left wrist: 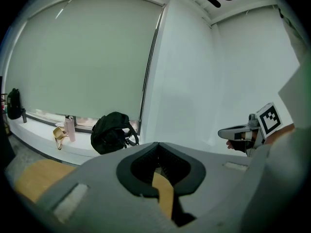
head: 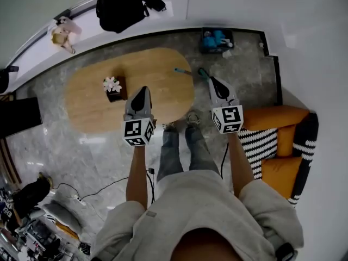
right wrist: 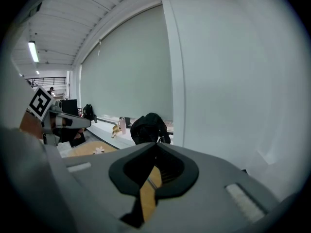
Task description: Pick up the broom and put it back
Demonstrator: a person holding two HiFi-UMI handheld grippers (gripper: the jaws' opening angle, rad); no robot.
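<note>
In the head view I stand at the near edge of an oval wooden table (head: 98, 105). A thin teal-green stick (head: 202, 73), which may be the broom's handle, shows off the table's right end. Most of it is hidden behind my right gripper (head: 212, 80). That gripper is shut and empty, held in the air above the stick. My left gripper (head: 142, 89) hangs over the table's near side, also shut with nothing in it. Both gripper views look towards the window wall, and neither the left gripper (left wrist: 158, 144) nor the right gripper (right wrist: 156, 144) has anything between its jaws.
A dark box with a white flower (head: 113, 87) sits on the table. A black backpack (head: 125, 4) and a pink bottle (left wrist: 70, 129) rest on the windowsill. A bin with blue items (head: 217, 39) stands by the wall. An orange sofa (head: 280, 118) is at my right, and cables (head: 81, 200) lie on the floor.
</note>
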